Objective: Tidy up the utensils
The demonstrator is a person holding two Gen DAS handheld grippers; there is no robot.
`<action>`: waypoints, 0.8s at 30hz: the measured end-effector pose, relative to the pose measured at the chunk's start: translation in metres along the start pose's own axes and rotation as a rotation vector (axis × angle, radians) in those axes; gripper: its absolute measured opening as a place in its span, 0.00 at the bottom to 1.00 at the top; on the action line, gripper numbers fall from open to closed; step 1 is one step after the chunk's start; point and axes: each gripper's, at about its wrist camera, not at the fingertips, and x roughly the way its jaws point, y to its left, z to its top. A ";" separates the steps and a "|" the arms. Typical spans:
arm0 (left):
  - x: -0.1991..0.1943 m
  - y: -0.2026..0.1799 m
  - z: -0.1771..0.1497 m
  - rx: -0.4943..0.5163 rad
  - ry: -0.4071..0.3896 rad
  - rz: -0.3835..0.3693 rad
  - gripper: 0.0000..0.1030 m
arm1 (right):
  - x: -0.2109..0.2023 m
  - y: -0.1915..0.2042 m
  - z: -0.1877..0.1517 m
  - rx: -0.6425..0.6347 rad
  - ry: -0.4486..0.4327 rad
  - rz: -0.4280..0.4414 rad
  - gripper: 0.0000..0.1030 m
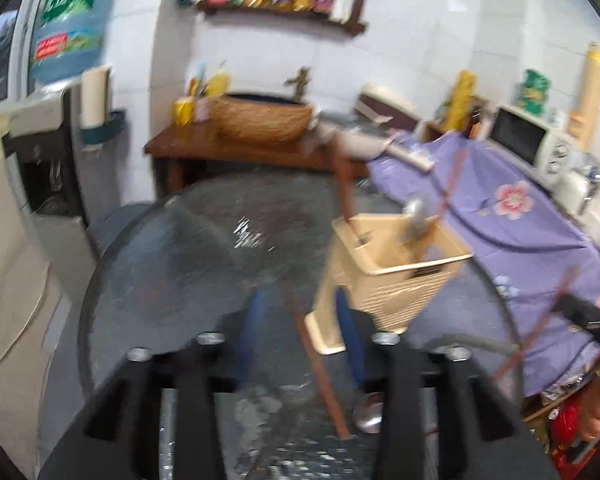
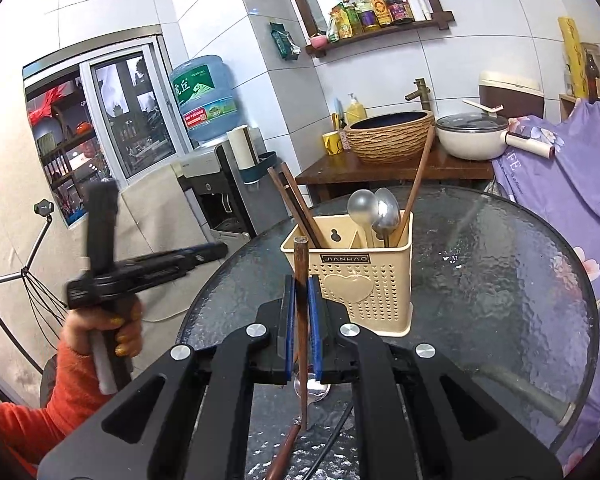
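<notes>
Chopstick's (image 2: 301, 320) lower end hidden

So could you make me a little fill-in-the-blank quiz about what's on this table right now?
1. The right claw is shut on a single wooden ____.
2. The beige utensil holder stands on a round ____ table.
3. Two metal ____ stand in the holder's middle section, bowls up.
4. The decoration moulded on the holder's front is a ____.

Missing words: chopstick; glass; spoons; heart
</notes>
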 end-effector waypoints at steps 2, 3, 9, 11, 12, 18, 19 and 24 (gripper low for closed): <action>0.016 0.006 -0.006 0.000 0.046 0.026 0.39 | -0.001 0.000 0.000 -0.002 -0.005 0.002 0.07; 0.025 0.006 -0.010 0.013 0.073 0.035 0.39 | -0.002 0.000 0.001 -0.003 -0.007 0.001 0.07; 0.076 -0.005 -0.034 0.049 0.194 0.024 0.39 | -0.004 0.003 0.001 -0.011 -0.011 -0.001 0.07; 0.084 -0.016 -0.043 0.092 0.232 0.002 0.39 | -0.005 0.004 0.001 -0.014 -0.010 -0.006 0.07; 0.088 -0.023 -0.049 0.120 0.255 -0.005 0.38 | -0.005 0.003 0.001 -0.014 -0.010 -0.010 0.07; 0.082 -0.039 -0.084 0.143 0.290 -0.026 0.38 | -0.010 0.003 -0.001 -0.009 -0.020 -0.020 0.07; 0.081 -0.036 -0.086 0.130 0.286 -0.029 0.38 | -0.010 0.003 -0.001 -0.012 -0.022 -0.023 0.07; 0.050 -0.031 -0.104 0.081 0.231 -0.034 0.37 | -0.012 0.005 -0.005 -0.024 -0.022 -0.033 0.07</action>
